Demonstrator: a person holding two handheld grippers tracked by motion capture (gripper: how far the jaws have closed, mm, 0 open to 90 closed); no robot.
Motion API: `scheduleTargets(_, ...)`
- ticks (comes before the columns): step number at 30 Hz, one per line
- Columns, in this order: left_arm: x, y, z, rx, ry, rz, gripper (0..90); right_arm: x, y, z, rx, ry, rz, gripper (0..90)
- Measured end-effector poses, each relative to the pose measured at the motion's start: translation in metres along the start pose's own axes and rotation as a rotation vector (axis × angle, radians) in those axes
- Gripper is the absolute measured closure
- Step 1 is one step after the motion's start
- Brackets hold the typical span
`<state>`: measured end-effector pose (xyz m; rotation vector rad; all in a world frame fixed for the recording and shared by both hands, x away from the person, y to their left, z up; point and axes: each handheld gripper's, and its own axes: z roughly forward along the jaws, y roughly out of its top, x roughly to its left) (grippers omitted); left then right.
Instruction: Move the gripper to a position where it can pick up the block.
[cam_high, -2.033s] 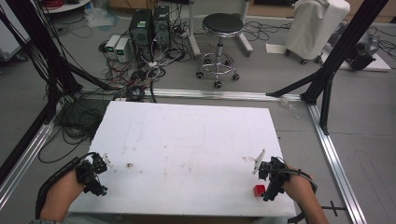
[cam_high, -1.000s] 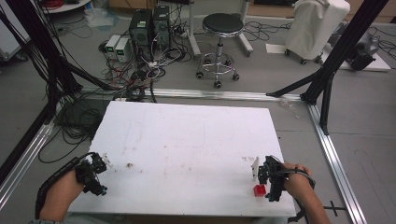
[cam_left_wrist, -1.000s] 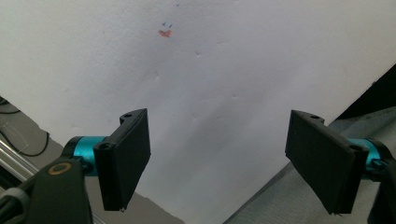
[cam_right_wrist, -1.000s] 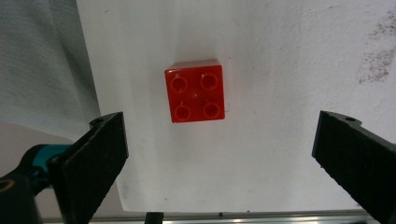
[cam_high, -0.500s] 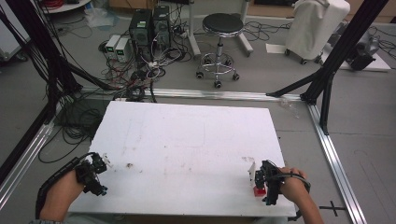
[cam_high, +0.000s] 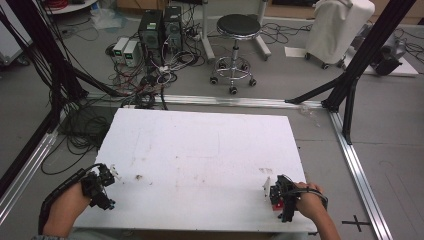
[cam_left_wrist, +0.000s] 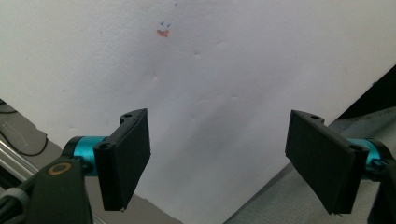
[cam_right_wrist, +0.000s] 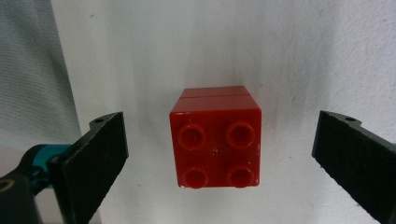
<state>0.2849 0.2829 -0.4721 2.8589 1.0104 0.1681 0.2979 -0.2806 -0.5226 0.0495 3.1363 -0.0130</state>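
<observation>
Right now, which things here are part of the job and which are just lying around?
Likely part of the job:
red brick, between the open jaws of the right gripper
table, which it sits on

Just about:
left gripper, open over bare table
stool
computer boxes
floor cables

Glossy red plastic brick (cam_right_wrist: 215, 136) on a matt white table (cam_right_wrist: 299, 56).
The brick's studded face shines smooth; the tabletop looks faintly dimpled and scuffed. The right gripper (cam_right_wrist: 219, 154) has matt black jaws with glossy teal metal fittings.
</observation>
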Motion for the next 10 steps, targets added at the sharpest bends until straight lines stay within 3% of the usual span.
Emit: scheduleTargets(10, 0.0002, 0.0002, -0.0005, -0.002, -0.003, 0.001, 22.4, -0.0006, -0.0011, -0.0001, -0.004, 0.004, 0.011, 2.7)
